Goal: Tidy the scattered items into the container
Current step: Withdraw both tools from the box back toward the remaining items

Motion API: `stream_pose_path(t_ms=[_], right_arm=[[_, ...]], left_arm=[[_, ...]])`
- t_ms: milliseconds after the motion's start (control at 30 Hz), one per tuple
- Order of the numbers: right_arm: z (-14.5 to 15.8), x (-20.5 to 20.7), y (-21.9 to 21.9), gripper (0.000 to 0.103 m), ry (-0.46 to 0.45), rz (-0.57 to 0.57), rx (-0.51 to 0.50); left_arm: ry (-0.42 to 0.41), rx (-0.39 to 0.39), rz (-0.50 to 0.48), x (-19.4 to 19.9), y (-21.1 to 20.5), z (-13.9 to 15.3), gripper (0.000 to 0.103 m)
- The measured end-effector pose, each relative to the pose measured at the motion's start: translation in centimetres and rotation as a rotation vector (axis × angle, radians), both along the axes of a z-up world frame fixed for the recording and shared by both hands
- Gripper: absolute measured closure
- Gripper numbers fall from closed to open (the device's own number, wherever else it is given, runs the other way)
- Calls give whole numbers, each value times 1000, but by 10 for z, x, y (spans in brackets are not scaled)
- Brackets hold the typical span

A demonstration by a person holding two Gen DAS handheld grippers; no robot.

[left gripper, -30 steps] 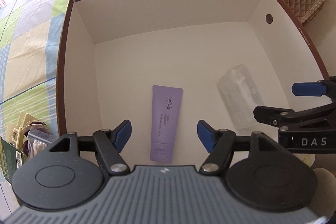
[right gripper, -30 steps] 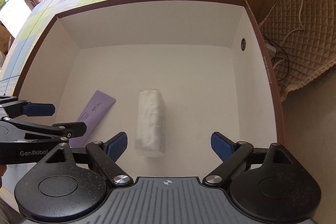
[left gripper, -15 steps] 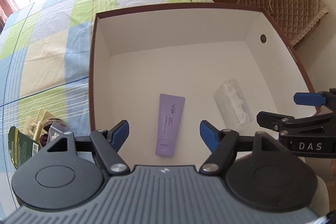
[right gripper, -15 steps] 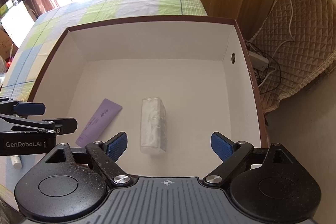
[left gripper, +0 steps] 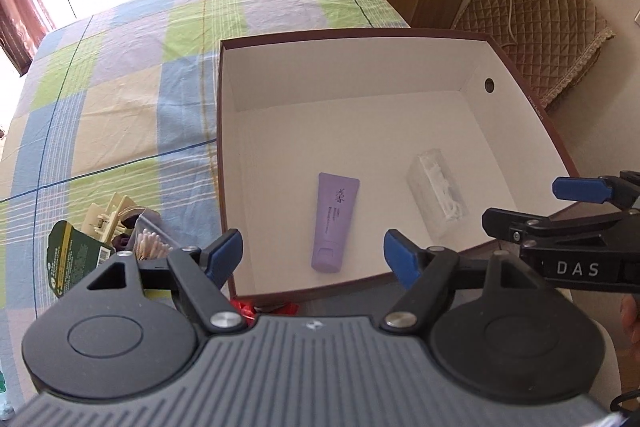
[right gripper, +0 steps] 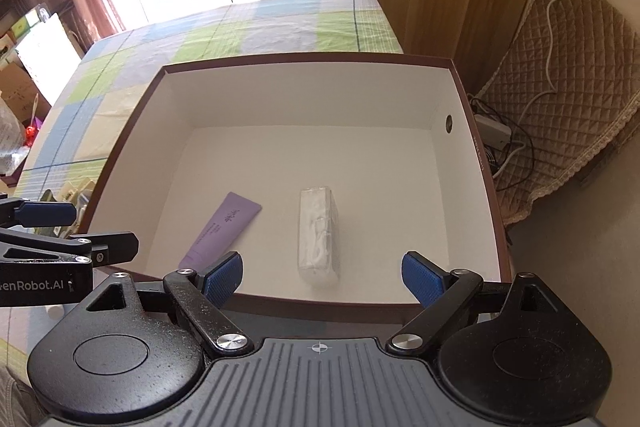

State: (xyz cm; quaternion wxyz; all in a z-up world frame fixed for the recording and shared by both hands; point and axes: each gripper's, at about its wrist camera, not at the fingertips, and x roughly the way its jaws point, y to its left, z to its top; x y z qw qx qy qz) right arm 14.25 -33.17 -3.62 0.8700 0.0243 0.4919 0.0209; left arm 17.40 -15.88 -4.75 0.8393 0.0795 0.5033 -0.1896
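Left claw point(left gripper: 312, 255) open, empty, above box point(left gripper: 520, 67) near rim | right claw point(right gripper: 322, 277) open, empty | tube point(left gripper: 335, 223) and clear packet point(left gripper: 438, 193) inside box | leftover pile point(left gripper: 120, 227) outside on checked cloth point(left gripper: 120, 99), left of the box, nearest left claw.

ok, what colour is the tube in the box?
Light purple tube with dark print; clearest in the left wrist view.

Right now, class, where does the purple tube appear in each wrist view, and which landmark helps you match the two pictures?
Left wrist: purple tube lies low centre on the box floor, cap towards the camera.
Right wrist: purple tube lies lower left, slanted.
Shared landmark: the clear packet, right of the tube in both.
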Motion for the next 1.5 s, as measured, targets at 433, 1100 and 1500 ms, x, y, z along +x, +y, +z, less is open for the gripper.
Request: stream_pose_path(t_ms=[433,1100,1500], right_arm=[[22,-25,17,11,-67,-7,20],[32,-54,68,11,-99,56,69],[25,-71,93,11,-93,102,77]], left_arm=[[-36,-22,29,-30,18,24,27],[-57,-30,170,-68,81,41,26],[-57,-18,217,-89,108,38,25]])
